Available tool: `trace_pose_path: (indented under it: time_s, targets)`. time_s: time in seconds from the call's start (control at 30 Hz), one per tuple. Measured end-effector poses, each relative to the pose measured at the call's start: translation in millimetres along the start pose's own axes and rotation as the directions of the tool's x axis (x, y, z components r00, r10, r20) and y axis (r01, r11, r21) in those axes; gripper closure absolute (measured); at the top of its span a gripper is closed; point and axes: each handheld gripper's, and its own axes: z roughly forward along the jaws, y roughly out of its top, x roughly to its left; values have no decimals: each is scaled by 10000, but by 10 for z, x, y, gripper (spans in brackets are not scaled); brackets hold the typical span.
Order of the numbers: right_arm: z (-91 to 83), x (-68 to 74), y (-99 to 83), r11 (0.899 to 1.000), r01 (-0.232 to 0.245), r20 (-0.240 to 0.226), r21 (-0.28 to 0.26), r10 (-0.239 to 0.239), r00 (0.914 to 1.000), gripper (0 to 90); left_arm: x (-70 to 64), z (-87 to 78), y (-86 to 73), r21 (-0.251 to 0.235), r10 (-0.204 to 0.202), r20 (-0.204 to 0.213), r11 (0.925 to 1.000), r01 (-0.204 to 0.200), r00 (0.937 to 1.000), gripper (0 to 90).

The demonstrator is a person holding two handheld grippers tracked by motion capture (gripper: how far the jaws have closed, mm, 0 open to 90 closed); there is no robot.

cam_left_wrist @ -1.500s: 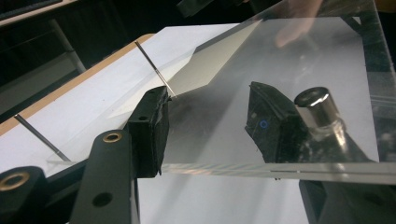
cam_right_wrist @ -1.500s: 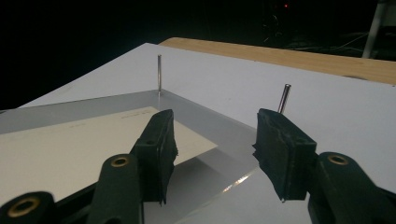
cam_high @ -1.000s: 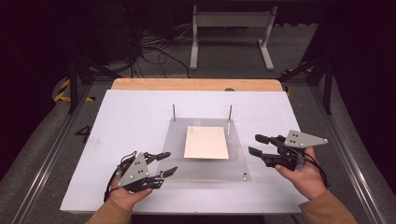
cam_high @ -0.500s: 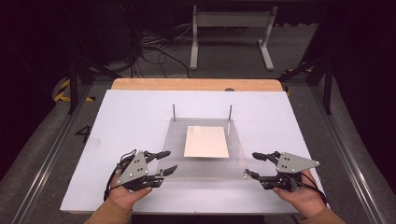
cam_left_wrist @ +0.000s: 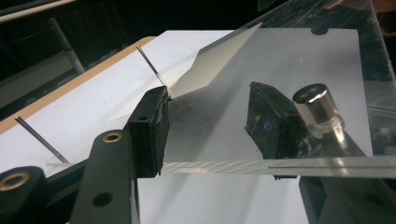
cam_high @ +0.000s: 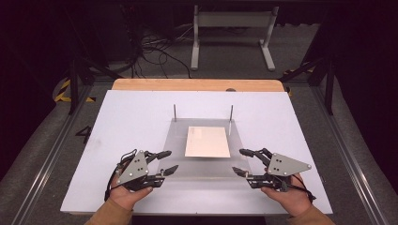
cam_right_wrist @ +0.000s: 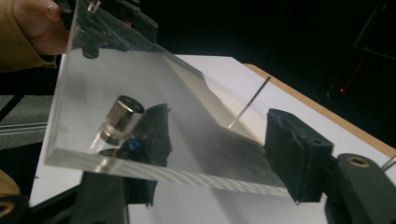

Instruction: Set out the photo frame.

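Observation:
A clear acrylic plate [cam_high: 206,169] lies mid-table with a cream sheet [cam_high: 207,141] on it and two thin upright pins [cam_high: 174,112] [cam_high: 231,112] at its far edge. My left gripper [cam_high: 167,161] is open at the plate's near left corner. My right gripper [cam_high: 240,161] is open at the near right corner. In the left gripper view the plate's edge [cam_left_wrist: 224,167] runs between the jaws of the left gripper [cam_left_wrist: 210,133], one jaw showing through the acrylic beside a metal foot [cam_left_wrist: 317,107]. The right gripper [cam_right_wrist: 224,149] straddles the plate's edge the same way, near another foot [cam_right_wrist: 121,119].
The plate rests on a white board [cam_high: 126,117] with a wooden strip [cam_high: 197,85] along its back. Behind the table stand a metal frame [cam_high: 232,33] and floor cables [cam_high: 155,47]. The other hand [cam_right_wrist: 32,28] appears far off in the right gripper view.
My right gripper has moved from beside the plate's right edge down and inward to its near right corner. The left gripper has barely shifted.

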Motion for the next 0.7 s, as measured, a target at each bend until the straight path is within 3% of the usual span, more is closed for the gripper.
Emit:
trace_pose_path:
  time_s: [0.1, 0.17, 0.4, 0.7]
  targets:
    - [20, 18, 3, 9996, 284, -95, -46, -285, 9995, 521, 3, 0, 6, -2, -20, 17, 10000, 20, 10000, 482]
    - [26, 25, 2, 9986, 522, 21, -38, -521, 9986, 548, 8, 0, 13, -19, 10, 12, 10000, -10, 10000, 483]
    - [21, 24, 56, 9946, 1022, 322, 196, -1028, 9942, 592, 5, -11, 57, -62, 106, -167, 9999, -107, 9998, 503]
    - [1, -24, 215, 9922, 1249, 520, 44, -1250, 9908, 611, 33, -76, 190, -509, 186, -432, 9985, -208, 9989, 521]
